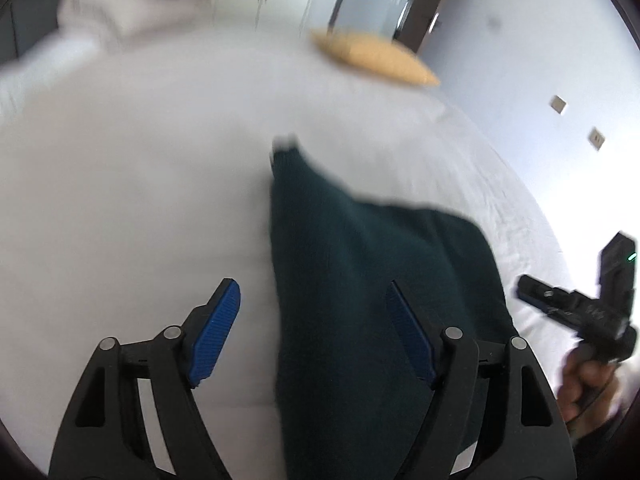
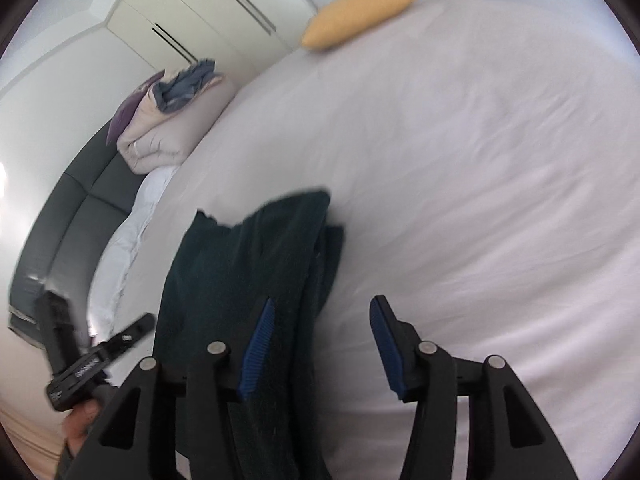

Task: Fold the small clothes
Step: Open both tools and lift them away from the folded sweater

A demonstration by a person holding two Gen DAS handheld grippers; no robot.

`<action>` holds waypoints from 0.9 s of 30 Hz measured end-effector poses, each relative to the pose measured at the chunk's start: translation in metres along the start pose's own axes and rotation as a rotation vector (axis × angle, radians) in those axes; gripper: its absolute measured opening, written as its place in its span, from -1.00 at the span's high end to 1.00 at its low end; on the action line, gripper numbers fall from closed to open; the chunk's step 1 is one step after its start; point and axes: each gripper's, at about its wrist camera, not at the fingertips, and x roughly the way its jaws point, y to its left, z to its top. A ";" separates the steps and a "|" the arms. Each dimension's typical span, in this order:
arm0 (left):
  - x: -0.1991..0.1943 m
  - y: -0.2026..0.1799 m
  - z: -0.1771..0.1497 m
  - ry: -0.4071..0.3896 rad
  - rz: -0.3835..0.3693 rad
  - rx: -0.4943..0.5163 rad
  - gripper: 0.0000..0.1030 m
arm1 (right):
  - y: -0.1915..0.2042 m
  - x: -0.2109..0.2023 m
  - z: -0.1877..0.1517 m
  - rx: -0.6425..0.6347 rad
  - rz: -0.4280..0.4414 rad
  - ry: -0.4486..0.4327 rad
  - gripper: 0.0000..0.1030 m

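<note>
Left wrist view gives us a blurred look down at a white bed (image 1: 132, 184) that fills most of both pictures. On its sheet lies the dark green garment (image 1: 360, 280), folded over on itself, close to the bed's near edge; in the right wrist view the same garment (image 2: 248, 280) shows a doubled layer along its right side. At the bed's far edge we see a yellow pillow (image 2: 360, 12), and toward the far left corner a pile of bedding (image 2: 172, 128) with a grey-blue cloth on top.

We hold the left gripper (image 1: 312, 332) with its jaws spread wide over the garment's left edge: one blue pad hangs over bare sheet, the other over the cloth, and neither seems to press on it, though blur makes contact hard to judge. Our right gripper (image 2: 320, 344) is likewise released, its jaws apart above the garment's right edge, one pad over cloth, one over sheet, nothing clamped. A hand (image 1: 584, 384) grips the right tool's handle.
</note>
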 end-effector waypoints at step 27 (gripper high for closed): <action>-0.292 -0.103 -0.007 -0.545 0.322 0.168 -1.00 | 0.160 -0.259 -0.005 -0.362 -0.150 -0.688 -1.00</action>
